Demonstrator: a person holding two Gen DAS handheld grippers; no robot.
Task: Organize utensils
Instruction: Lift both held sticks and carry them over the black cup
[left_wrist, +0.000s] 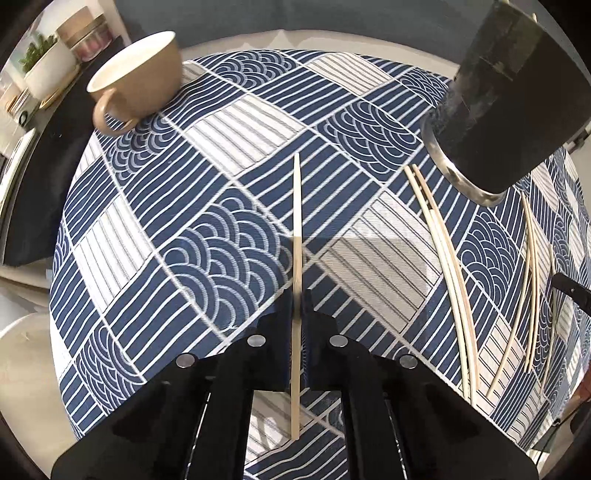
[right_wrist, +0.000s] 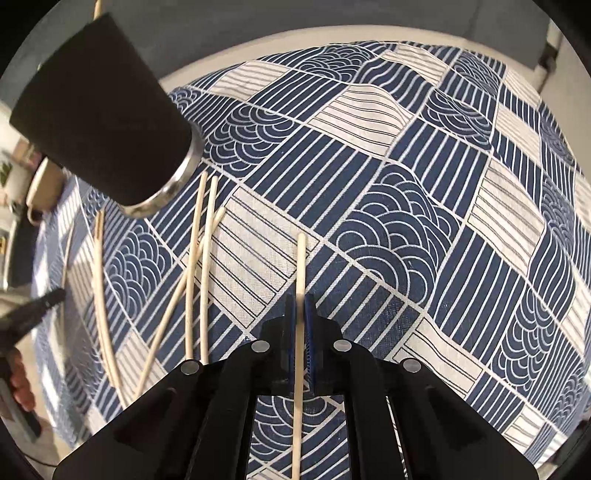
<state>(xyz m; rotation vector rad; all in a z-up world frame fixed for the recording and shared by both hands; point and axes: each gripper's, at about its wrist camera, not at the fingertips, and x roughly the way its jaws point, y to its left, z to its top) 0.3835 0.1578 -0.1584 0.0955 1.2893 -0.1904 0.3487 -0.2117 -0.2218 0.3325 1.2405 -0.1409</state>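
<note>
Your left gripper (left_wrist: 298, 295) pinches one chopstick (left_wrist: 296, 206); right gripper (right_wrist: 300, 299) pinches another (right_wrist: 301, 258). Loose chopsticks (right_wrist: 201, 258) lie beside one black holder (right_wrist: 99, 110); exact count unclear.

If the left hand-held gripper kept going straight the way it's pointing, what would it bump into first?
Probably the patterned tablecloth just below it. The left hand-held gripper, shut on one chopstick, points steeply down; nothing else shows in that line.
</note>
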